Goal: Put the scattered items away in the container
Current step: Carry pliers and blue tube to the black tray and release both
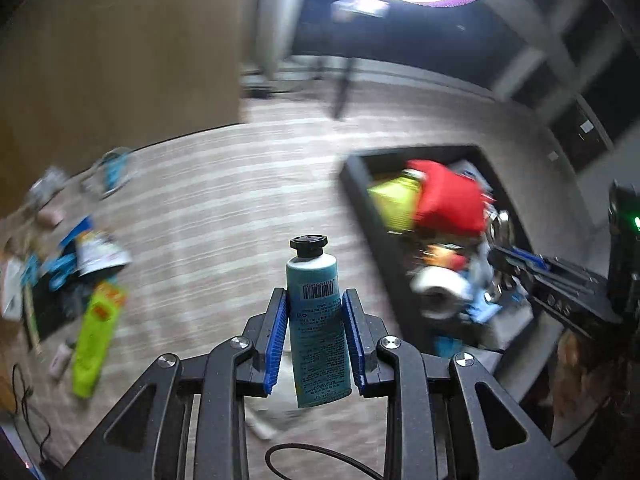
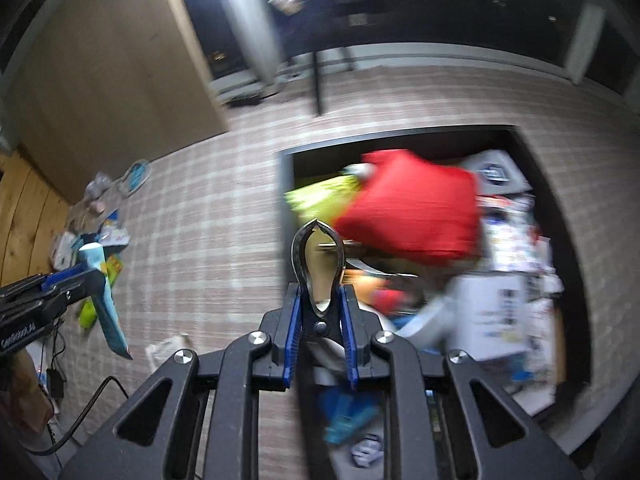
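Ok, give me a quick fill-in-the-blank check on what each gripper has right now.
The left gripper is shut on a teal ____ with a black cap.
The right gripper is shut on metal nail ____.
The biggest item showing in the container is coloured ____.

Missing words: tube; clippers; red.

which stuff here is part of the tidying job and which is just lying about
Part of the job:
- teal tube in left hand-held gripper
- metal nippers in right hand-held gripper
- dark container
- scattered green packet

Just lying about:
- black cable
- wooden panel
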The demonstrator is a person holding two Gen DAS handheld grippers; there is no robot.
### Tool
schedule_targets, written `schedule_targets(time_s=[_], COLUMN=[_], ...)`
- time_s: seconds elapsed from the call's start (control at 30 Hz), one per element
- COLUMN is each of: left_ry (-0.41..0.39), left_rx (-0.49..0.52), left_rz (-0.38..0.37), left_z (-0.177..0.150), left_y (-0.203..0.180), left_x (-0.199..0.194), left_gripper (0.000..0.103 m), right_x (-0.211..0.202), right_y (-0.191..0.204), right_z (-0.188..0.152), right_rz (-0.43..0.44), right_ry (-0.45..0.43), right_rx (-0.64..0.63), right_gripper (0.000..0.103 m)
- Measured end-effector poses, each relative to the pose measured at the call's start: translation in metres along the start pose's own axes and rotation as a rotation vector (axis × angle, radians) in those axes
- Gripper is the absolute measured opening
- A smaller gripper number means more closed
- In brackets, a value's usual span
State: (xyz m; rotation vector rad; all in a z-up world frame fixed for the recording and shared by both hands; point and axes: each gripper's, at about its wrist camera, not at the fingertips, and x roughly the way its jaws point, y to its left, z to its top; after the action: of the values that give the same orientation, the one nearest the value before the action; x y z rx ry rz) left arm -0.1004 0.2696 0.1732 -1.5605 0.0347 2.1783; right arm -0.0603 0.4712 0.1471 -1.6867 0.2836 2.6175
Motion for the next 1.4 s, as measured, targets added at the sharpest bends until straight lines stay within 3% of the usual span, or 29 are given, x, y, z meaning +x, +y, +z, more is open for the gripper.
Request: schedule_targets(time_s=[0.27,0.4,0.47,0.5,0.53,0.8,1.07,1.4], left_ry=[0.084,0.09,0.117,0.123,0.106,0.061,0.036,0.011], left_rx=[0.185,0.224,0.234,0.237,0.242,0.277,0.265,0.181], left_rz=[-0.127,-0.172,-0.19,-0.198,-0.19,-0.113,-0.075,-0.002], left_z=[0.001,0.0,0.003,0.004,0.004,0.003,0.007,0.008], left_y=[-0.113,-0.15,-0.161,-0.165,-0.167,-0.165,-0.154,-0.099], left_x=[0.023,0.029,0.034,0.036,0.034,0.025,0.02,0.018], left_gripper=[0.026,0.027,0.038,0.048,0.048,0.046,0.046,0.048], right_x=[-0.03,-0.039,-0.041,-0.041,-0.042,-0.045,-0.041,-0.03], right_y=[-0.098,-0.136,-0.147,-0.154,-0.158,-0.163,-0.141,-0.092], right_z=[-0.013,-0.02,-0.022,-0.022,-0.023,-0.023,-0.018,-0.006], right_rz=[-0.13,-0.181,-0.172,-0.167,-0.179,-0.178,-0.15,-0.097], right_ry=[-0.015,-0.017,-0.009,-0.001,0.003,-0.019,-0.018,-0.017], right_rx=[0.141,0.207,0.221,0.235,0.252,0.274,0.234,0.14], right_gripper=[0.019,0.019,0.02,0.026,0.03,0.034,0.035,0.038])
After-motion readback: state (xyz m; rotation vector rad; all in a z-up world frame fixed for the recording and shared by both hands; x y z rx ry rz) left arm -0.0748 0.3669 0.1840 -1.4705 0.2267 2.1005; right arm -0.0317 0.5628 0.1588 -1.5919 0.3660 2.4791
